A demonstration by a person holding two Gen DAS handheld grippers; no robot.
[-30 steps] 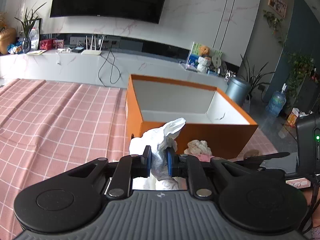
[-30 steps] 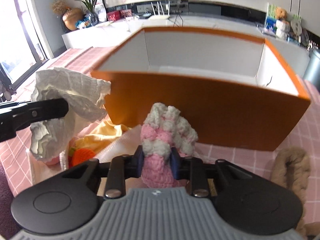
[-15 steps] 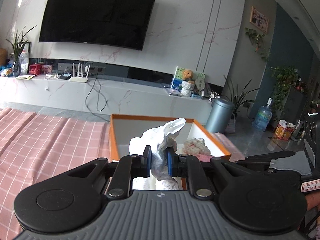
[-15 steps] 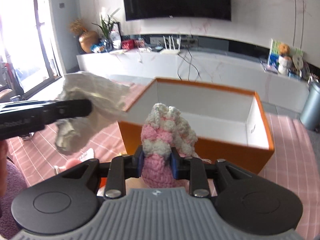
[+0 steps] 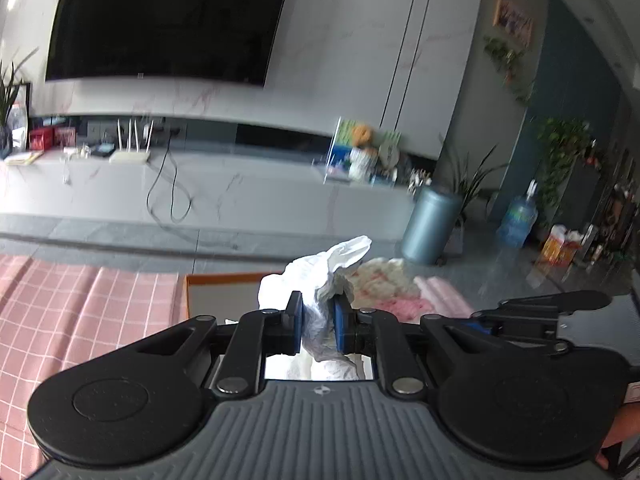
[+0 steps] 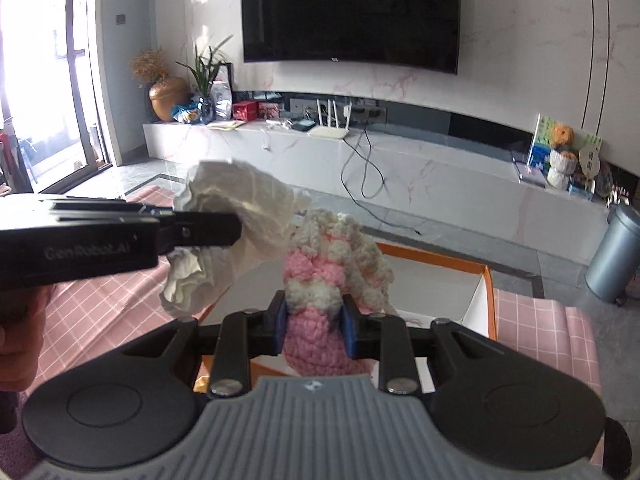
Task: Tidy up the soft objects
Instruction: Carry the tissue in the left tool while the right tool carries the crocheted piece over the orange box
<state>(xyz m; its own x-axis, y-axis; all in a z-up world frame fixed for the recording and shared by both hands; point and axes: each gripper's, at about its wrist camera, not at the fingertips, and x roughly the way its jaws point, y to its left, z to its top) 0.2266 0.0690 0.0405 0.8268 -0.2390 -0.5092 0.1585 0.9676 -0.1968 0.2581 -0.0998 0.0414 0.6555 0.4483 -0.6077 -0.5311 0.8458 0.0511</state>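
Note:
My left gripper is shut on a crumpled white cloth, held high over the orange box. My right gripper is shut on a pink and cream knitted piece, also raised above the orange box, whose white inside shows at the right. The left gripper's finger and its white cloth show at the left of the right wrist view. The knitted piece and the right gripper's finger show in the left wrist view.
A pink checked cloth covers the table around the box. Beyond lie a marble TV bench, a wall TV and a grey bin. Most of the box is hidden under the grippers.
Both grippers rose from table level beside the box to above it, each keeping its hold. The box now sits low in both views.

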